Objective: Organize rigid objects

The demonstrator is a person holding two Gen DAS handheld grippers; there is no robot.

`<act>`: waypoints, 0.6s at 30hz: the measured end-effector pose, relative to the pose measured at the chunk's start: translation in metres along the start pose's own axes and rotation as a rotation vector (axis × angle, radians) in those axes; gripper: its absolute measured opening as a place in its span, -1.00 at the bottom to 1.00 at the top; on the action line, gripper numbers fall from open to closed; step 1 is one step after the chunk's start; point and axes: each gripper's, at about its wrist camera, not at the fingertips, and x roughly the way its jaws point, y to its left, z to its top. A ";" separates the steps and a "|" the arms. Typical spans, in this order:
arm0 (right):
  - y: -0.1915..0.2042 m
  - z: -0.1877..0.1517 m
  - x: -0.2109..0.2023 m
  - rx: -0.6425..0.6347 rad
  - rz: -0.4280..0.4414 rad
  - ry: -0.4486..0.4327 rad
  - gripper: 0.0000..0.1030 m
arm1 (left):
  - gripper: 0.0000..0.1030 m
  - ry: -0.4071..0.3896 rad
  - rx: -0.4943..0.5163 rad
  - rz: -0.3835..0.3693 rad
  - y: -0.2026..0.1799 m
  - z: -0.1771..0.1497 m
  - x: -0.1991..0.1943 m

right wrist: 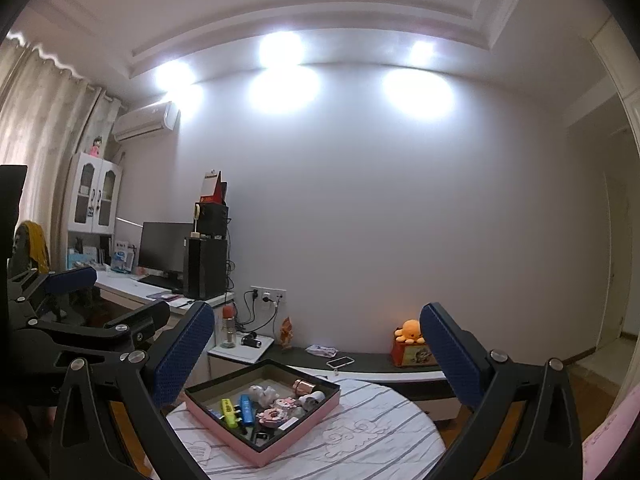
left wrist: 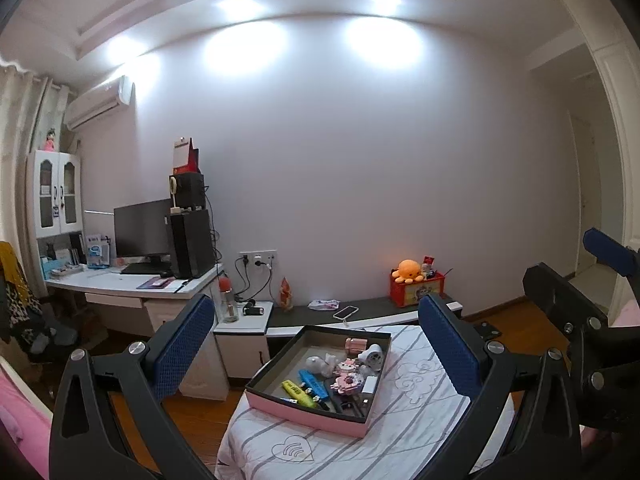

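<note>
Pink-sided tray (left wrist: 308,416), dark rim, grey-brown inside, sits on a round table with a white striped cloth (left wrist: 404,412). In the right wrist view the same tray (right wrist: 224,426) lies between the two fingers, low centre.

Contents, all loose and crowded toward the near-right half: yellow highlighter (left wrist: 298,392), blue flat piece (left wrist: 314,385) beside it, pink brick-built figure (left wrist: 347,380), white round toy (left wrist: 319,364), white plug adapter (left wrist: 373,354), pink-copper small cylinder (left wrist: 356,343) at the far side (copper sheen clearer in the right view (right wrist: 303,387)), white charger block (left wrist: 370,385), some dark bits at the near edge too small to tell. Far-left part of the tray floor is bare.

Left gripper (left wrist: 320,354) is held above the table, fingers spread wide, nothing between the blue pads (left wrist: 186,348). Right gripper (right wrist: 316,362) likewise spread apart and empty, raised off the cloth; it also shows at the right edge of the left view.

Around: low dark shelf (left wrist: 372,308) behind the table with a phone (left wrist: 345,312), red box (left wrist: 416,290) and orange plush octopus (left wrist: 409,271) on top. White nightstand (left wrist: 244,330) with a bottle (left wrist: 229,300). Desk (left wrist: 120,284) at left with monitor (left wrist: 142,230) and black PC tower (left wrist: 191,244). Air conditioner (left wrist: 98,102) high on the wall. Nothing sits between the grippers and the tray.
</note>
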 end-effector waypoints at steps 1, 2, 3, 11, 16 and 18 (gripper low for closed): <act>-0.001 -0.001 -0.001 0.004 0.002 -0.002 1.00 | 1.00 -0.001 0.001 0.004 -0.001 0.000 -0.002; -0.001 -0.001 -0.001 0.007 0.005 0.000 1.00 | 1.00 -0.005 0.003 0.008 -0.001 0.000 -0.003; -0.001 -0.001 -0.001 0.006 0.005 0.002 1.00 | 1.00 -0.009 0.003 0.010 -0.001 0.000 -0.003; 0.000 0.003 -0.002 0.007 0.020 -0.008 1.00 | 1.00 -0.081 -0.020 0.027 -0.001 0.000 -0.012; 0.003 0.004 -0.004 0.001 0.011 -0.026 1.00 | 1.00 -0.101 -0.046 0.021 0.000 0.000 -0.013; 0.003 0.003 -0.005 0.000 0.011 -0.038 1.00 | 1.00 -0.114 -0.052 0.023 0.000 -0.001 -0.013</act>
